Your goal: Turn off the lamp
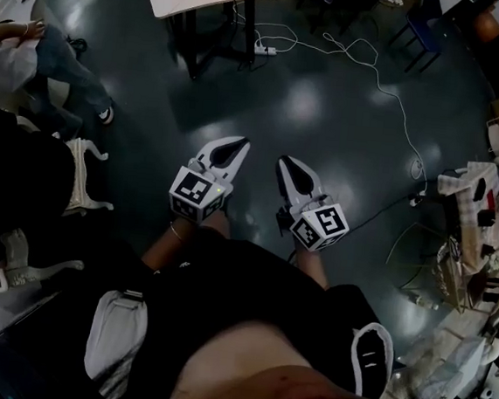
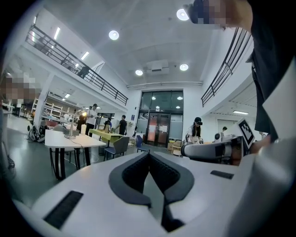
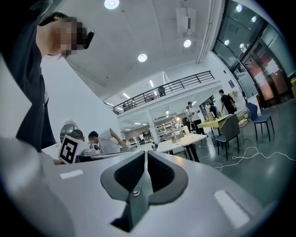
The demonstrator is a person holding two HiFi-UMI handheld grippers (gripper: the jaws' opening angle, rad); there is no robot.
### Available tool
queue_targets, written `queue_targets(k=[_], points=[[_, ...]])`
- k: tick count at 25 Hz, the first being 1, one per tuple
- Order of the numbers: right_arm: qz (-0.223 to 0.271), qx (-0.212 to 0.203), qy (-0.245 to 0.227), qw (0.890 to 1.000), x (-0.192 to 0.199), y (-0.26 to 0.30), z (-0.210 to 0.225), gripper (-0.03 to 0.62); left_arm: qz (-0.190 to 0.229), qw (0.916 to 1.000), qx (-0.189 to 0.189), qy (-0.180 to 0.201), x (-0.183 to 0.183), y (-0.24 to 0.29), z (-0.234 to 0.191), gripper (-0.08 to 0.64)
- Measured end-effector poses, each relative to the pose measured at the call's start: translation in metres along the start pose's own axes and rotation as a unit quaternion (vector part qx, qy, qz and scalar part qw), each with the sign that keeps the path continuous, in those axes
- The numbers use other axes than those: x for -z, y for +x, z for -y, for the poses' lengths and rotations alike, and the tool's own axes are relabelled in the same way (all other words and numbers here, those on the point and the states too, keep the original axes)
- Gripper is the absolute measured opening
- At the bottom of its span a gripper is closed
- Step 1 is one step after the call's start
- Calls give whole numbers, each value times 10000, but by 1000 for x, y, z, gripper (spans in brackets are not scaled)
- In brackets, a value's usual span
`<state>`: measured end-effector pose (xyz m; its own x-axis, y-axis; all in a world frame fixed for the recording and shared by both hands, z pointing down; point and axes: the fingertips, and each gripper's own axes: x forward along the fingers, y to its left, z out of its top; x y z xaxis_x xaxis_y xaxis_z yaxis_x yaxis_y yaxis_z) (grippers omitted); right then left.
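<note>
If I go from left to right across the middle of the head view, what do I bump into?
white chair → left gripper → right gripper → cluttered table

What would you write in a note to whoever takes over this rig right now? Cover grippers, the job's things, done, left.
Left gripper: shut, empty.
Right gripper: shut, empty.
Both held over the floor, short of the white table.
The lamp: not clearly made out; a small upright thing on that table may be it.
Done: nothing visible.
Left: reach the lamp, switch it off.
</note>
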<state>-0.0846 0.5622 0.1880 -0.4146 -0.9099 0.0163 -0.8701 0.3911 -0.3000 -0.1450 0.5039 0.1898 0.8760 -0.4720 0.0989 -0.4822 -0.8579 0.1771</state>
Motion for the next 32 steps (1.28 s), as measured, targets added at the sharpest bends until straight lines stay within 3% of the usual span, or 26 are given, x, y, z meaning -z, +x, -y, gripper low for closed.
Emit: queue_targets(k=[10,18,23,32], points=[[-243,-354,32,9991,-13,96,19,-5,32,9990,-342,-290,-22,18,-86,6],[-317,-578,-56,9978,-26,171,11,-5,348,9963,-628,-480,-44,19,-166,6],[-311,-501,-45,9983,-29,194,17,-5,395,9978,-394,-365,-49,31,-185,6],[-338,-386,-47,9987,-32,205,28,-5,382,9972,-435,-477,-53,43,-199,6]])
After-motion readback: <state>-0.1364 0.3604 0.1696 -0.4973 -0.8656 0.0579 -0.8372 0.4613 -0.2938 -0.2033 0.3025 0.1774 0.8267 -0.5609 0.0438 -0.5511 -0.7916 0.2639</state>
